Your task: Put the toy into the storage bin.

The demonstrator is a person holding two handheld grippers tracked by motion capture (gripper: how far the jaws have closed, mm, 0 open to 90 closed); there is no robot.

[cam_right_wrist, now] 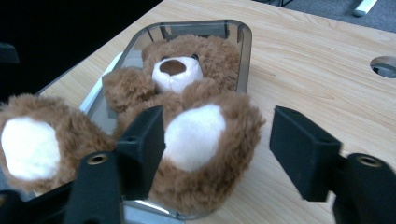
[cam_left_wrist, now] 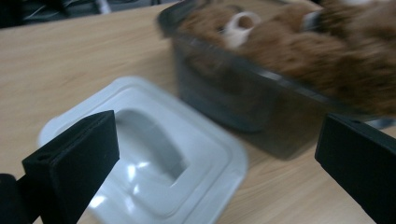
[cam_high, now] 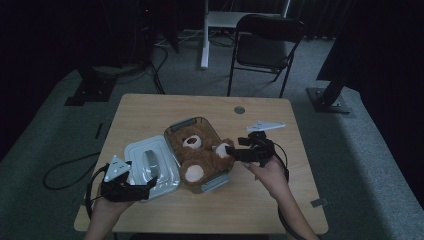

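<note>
Now the right claw (cam_high: 231,153) sits with jaws apart around the bear's (cam_right_wrist: 187,116) white-soled foot, one pad against the fur, the other clear of it. Left claw (cam_high: 150,187) hangs wide apart and empty by the counter's (cam_high: 150,110) near left edge, just above the lid (cam_high: 150,167). Open wood lies free along the far edge and toward the right corners. Grey carpet and a dark chair (cam_high: 265,47) sit beyond. Brown and fluffy, the bear lies face up mid-counter in the clear tub (cam_right_wrist: 245,51), feet overhanging its near rim.
</note>
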